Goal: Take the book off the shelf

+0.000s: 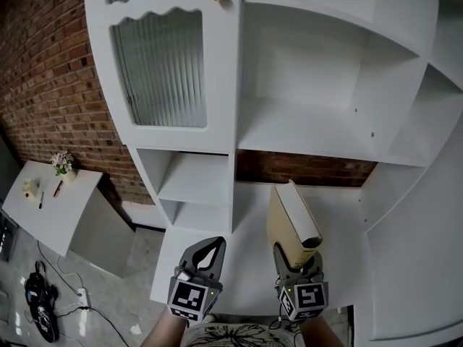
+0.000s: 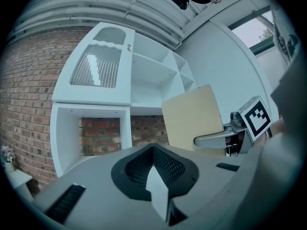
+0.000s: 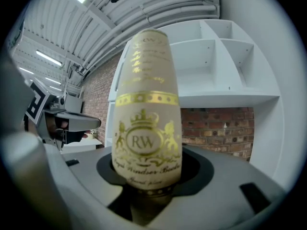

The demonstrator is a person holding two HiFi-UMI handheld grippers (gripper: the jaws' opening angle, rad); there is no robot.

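My right tongs (image 1: 298,260) are clamped on the bottom end of a cream hardback book with gold lettering (image 1: 289,219). It stands upright, clear of the shelves, over the low surface (image 1: 246,215) of the white wooden shelf unit (image 1: 304,139), with its spine facing back at me. My left tongs (image 1: 210,250) are just beside them, tips closed together on nothing. Both forearms sit low and side by side, with both tongs pointing level at the unit in front of the red brick wall (image 1: 51,85).
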